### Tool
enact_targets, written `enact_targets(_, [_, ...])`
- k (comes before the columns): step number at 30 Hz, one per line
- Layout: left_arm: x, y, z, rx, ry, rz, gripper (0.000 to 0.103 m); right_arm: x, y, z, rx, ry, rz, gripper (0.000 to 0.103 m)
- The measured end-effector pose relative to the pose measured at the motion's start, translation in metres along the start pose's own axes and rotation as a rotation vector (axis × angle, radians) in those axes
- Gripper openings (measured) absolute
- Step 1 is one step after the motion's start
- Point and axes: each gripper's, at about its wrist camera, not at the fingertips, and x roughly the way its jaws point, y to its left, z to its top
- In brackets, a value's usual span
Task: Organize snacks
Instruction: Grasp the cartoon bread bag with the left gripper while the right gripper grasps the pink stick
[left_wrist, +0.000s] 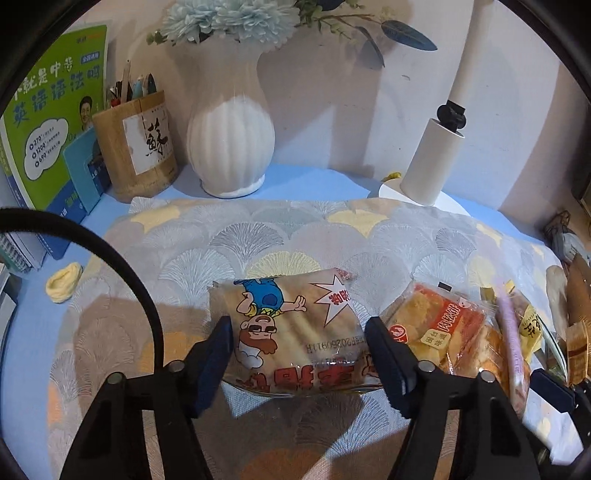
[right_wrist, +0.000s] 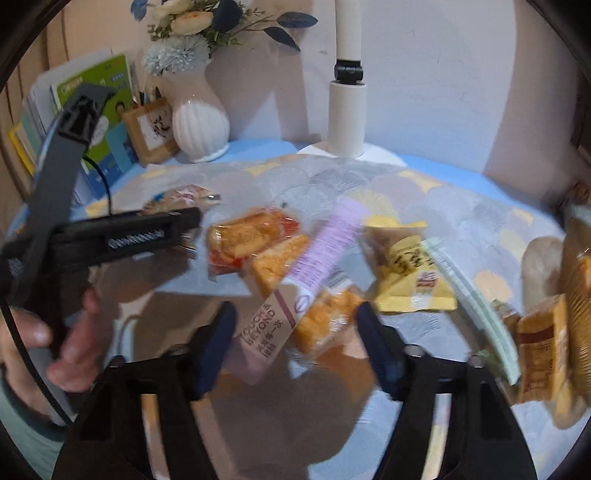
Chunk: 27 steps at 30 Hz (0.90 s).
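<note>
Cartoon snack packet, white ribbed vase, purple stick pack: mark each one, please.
Cartoon snack packet (left_wrist: 284, 325): left wrist view, on the printed cartoon figure.
White ribbed vase (left_wrist: 231, 144): left wrist view, on its rounded belly.
Purple stick pack (right_wrist: 325, 247): right wrist view, on its lilac upper half.

my left gripper sits astride cartoon snack pack, jaw tips at its edges. orange pack just beside right jaw, no gap there. mat left of pack free. back edge walled: vase, pen holder, books, lamp base. my right gripper over crowded pile: purple stick pack, yellow pack. my left hand blocks left side; bare mat far right.
</note>
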Motion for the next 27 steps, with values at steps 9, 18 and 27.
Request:
enact_targets(9, [-0.026,-0.01,-0.019,0.057,-0.02,0.013,0.062,-0.02,-0.035,-0.027,0.076,0.041,0.091,0.022])
enact_targets(18, [-0.074,-0.001,-0.088,-0.031,-0.017,-0.066,0.062,-0.07,-0.064,-0.089,0.095,0.062,0.14,0.022])
enact_targets(27, [-0.08,-0.014,-0.105,0.032,-0.092,-0.031,0.062,-0.058,-0.067,-0.092,0.105,0.068,0.177,0.053])
